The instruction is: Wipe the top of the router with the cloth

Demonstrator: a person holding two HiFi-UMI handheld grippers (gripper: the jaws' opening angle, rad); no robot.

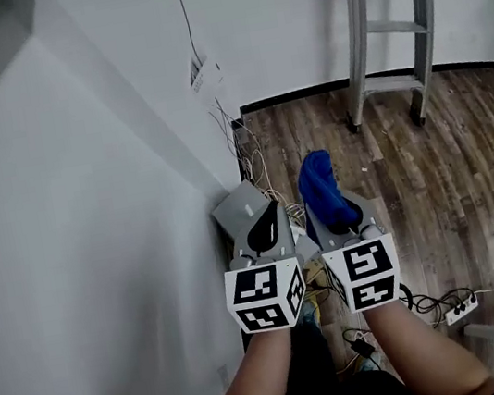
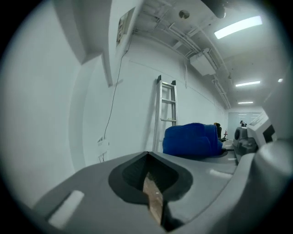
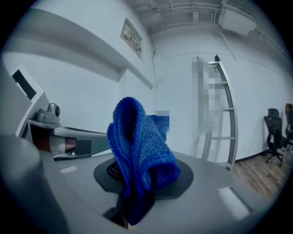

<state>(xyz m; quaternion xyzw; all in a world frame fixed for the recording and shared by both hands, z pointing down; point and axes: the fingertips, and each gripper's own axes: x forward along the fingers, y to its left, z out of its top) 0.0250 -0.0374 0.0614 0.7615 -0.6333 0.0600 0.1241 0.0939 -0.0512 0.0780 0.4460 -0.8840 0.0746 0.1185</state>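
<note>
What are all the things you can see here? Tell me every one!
cloth: one, blue, held by the right gripper
router: one, grey, low against the wall
cables: several, thin, tangled beside the router
ladder: one, silver-grey, standing on the wooden floor
power strip: one, white, on that floor, at right
left gripper: one, grey, jaws shut, empty
right gripper: one, grey, jaws shut on the cloth
</note>
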